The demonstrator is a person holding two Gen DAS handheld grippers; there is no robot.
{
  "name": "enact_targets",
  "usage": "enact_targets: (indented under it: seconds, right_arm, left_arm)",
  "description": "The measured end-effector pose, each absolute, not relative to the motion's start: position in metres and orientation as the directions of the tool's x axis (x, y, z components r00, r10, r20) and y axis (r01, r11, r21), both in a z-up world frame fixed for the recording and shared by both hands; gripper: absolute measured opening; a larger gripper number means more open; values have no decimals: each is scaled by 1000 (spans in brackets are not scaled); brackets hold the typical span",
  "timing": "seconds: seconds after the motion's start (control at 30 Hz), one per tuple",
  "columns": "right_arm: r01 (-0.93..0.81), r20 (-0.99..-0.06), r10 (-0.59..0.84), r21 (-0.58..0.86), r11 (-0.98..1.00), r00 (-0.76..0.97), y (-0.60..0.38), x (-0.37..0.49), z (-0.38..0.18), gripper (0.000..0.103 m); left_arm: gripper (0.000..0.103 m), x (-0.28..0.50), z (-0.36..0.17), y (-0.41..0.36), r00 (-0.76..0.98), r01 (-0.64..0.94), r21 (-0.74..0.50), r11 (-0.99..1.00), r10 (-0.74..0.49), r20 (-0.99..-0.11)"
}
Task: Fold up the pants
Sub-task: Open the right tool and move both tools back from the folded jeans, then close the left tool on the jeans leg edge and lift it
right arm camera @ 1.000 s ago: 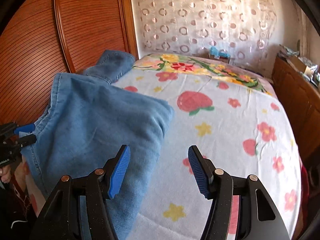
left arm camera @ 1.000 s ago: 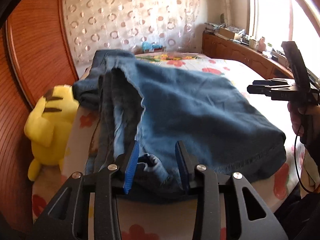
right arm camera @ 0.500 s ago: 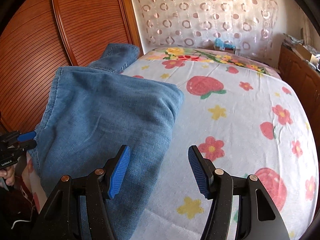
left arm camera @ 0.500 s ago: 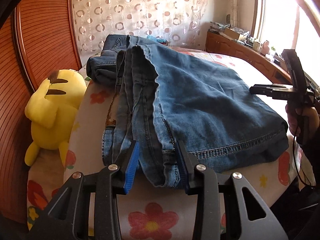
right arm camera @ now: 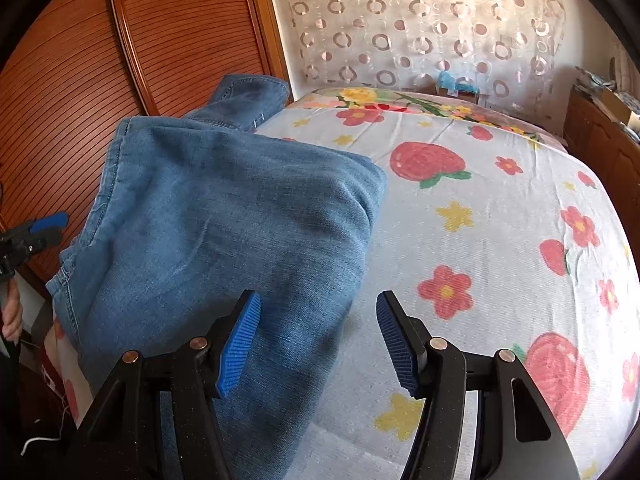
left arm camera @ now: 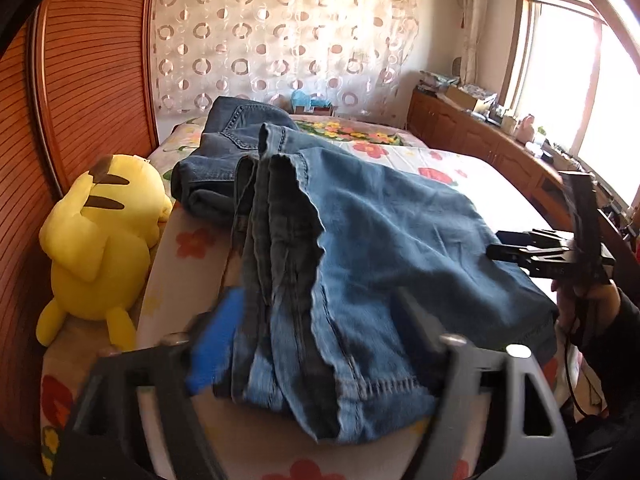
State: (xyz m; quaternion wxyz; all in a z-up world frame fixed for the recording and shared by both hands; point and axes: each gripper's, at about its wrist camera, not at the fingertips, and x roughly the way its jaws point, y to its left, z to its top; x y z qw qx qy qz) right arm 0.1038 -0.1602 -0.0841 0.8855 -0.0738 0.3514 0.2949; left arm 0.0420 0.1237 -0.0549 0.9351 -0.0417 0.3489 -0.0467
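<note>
The pants (left arm camera: 384, 248) were seen lying folded on the bed (right arm camera: 500, 216), along its near left edge, with the long axis running away from both cameras toward the headboard end, where the waistband and a back pocket could be made out. In the left wrist view the hem end lay directly between the fingers of the left gripper (left arm camera: 316, 344); its jaws had just been opening, and though blurred they stood wide on either side of the stacked leg edges, with no pad seen pressing on the denim. The cloth was judged to be released, resting on the bed rather than held.

The right gripper (right arm camera: 318, 340) was held half open with nothing in it. It stood over the right-hand folded edge of the pants, one pad above the denim and the other above bare sheet, so the fold line ran up between its fingers. Both grippers were thus close to the near end; the left was judged the nearer to the hem, the right to the side fold. Any further fold would have to be carried along the long axis, away from the person.

The bed was covered by a white sheet printed with red flowers and strawberries. A yellow plush toy (left arm camera: 100, 240) lay just beside the pants against the wooden headboard (left arm camera: 80, 100). A curtain with ring patterns (right arm camera: 420, 28), a low wooden cabinet (left arm camera: 480, 140) and a bright window (left arm camera: 580, 80) were visible beyond.
</note>
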Motion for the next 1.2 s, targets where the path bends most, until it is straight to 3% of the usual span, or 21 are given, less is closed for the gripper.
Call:
enact_targets:
  seconds: [0.43,0.7,0.87,0.93,1.0,1.07,1.2]
  right_arm:
    - [-577,-688,448,53,815,571,-147,113,-84,63]
    - [-565,-704,465,109,818,537,-146,132,-83,63]
    - [-583,-707,470,100,807,529,-137,127,-86,63]
    - [-599,-707,479,97,795,521,-134,124,-86,51]
    - [-604,-708,482,97,791,516,-132,123,-86,27]
    - [-608,-702,481,87,789,525,-132,121,-84,11]
    - [-626,-645,526,94,775,555,-139,108,-69,9]
  left_arm:
    - [78,100,-69,148,704,36,-105,994,-100,-703]
    - [60,112,-81,161,681,44,-156,987,-144,-718]
    - [54,115,-90,164,669,45,-161,986,-150,-728]
    - [33,114,-91,164,665,79,-205,976,-205,-718]
    - [21,112,-88,159,669,84,-199,976,-204,-714]
    - [16,108,-84,153,681,100,-188,977,-205,-703]
    - [13,101,-74,153,702,98,-190,977,-204,-683]
